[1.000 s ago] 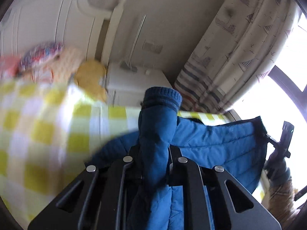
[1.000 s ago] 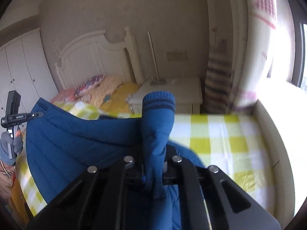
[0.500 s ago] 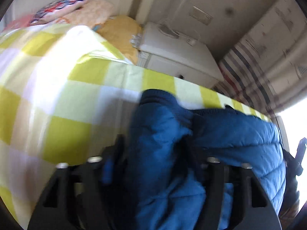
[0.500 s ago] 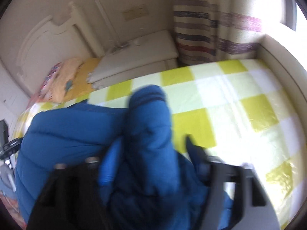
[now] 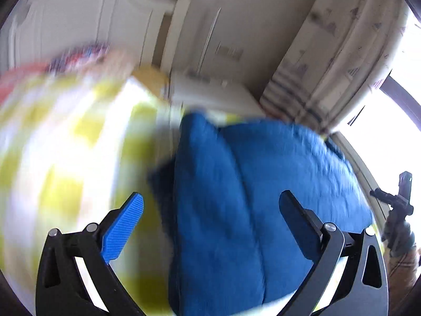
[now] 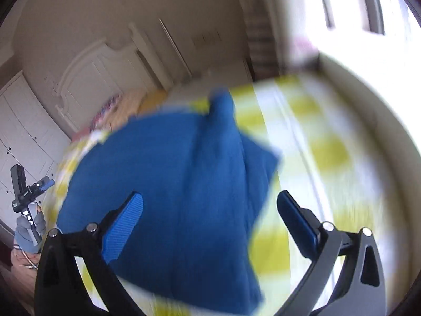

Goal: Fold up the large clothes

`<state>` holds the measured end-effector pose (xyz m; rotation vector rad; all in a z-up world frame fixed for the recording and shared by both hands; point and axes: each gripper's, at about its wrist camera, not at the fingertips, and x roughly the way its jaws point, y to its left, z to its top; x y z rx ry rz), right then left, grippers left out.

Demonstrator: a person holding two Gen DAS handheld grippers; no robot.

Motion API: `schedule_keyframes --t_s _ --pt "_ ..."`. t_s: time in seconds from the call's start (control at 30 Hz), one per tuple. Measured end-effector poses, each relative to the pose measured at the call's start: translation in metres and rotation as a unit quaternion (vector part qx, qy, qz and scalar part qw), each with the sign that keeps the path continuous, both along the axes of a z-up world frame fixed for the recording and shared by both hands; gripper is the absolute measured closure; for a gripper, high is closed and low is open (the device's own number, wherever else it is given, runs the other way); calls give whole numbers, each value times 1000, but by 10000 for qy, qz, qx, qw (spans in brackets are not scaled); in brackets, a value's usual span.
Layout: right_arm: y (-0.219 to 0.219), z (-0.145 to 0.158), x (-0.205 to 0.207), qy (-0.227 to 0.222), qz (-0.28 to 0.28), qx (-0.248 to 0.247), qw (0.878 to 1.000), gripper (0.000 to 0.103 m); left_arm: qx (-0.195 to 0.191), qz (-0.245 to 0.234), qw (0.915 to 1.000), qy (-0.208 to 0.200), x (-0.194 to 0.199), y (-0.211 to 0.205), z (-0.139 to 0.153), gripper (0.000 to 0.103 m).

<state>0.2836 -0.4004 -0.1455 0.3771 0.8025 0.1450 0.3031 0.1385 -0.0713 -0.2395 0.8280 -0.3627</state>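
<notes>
A blue quilted jacket (image 5: pixel 252 200) lies on the yellow-and-white checked bed cover (image 5: pixel 65 158). One sleeve lies folded up over its body toward the headboard. My left gripper (image 5: pixel 210 208) is open above the jacket, holding nothing. In the right wrist view the same jacket (image 6: pixel 184 189) lies on the cover (image 6: pixel 323 158), its other sleeve laid along its body. My right gripper (image 6: pixel 210 208) is open and empty above it. Both views are blurred by motion.
A white headboard (image 6: pixel 86 79) and pillows (image 5: pixel 79 55) are at the bed's far end, with a white nightstand (image 5: pixel 210 92) beside them. A patterned curtain (image 5: pixel 342 52) and bright window are on the right. Wardrobe doors (image 6: pixel 23 131) stand left.
Both grippers held the jacket's sleeves up a second ago. They lowered the sleeves onto the jacket, opened and let go. Both now pull back, empty.
</notes>
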Motion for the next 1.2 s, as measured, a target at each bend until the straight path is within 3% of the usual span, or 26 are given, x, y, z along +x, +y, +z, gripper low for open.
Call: schedule_keyframes --t_s 0.1,0.17,0.23,0.33,0.4,0.43,0.5,0.6,0.93,1.03,1.1,1.13,1.17,1.2 --pt "10 -18 -27 -93 156 241 9995 2 -712 211 9956 579 -21 25 -35 4" --pt "16 -26 -34 -158 337 284 9989 2 -1078 212 9912 734 -33 29 -52 4" --pt "27 -27 -28 -235 513 207 9982 11 -1182 133 9893 844 -38 24 -64 4" --pt "44 -28 -21 -239 474 -159 9985 29 -931 -129 9940 562 -35 3 -64 4" --pt "54 -30 -28 -364 377 -245 9983 45 -1129 37 9921 550 -35 -6 -69 23" --pt "55 -30 -33 -403 336 -295 9982 49 -1392 -1 9882 636 -35 -9 -70 43" --pt "60 -29 -53 -520 291 -309 9977 62 -1321 134 9906 315 -51 -14 -65 63" --pt "66 -25 -75 -651 309 -309 9969 69 -1384 169 9902 88 -80 -8 -61 68" --pt "92 -29 -203 -812 886 -438 9918 68 -1064 57 9943 -17 -229 44 -78 67" --pt "92 -31 -237 -782 896 -354 9923 62 -1052 17 9944 19 -248 50 -79 66" --pt "87 -28 -253 -827 771 -374 9929 45 -1088 61 9940 122 -260 60 -82 53" --pt "82 -22 -258 -907 584 -494 9929 41 -972 311 9947 121 -265 67 -81 31" --pt "74 -12 -262 -1027 235 -644 9923 30 -898 590 9942 24 -271 79 -78 13" --pt "67 -2 -263 -1153 -28 -667 9911 25 -867 924 9918 -187 -278 89 -70 12"
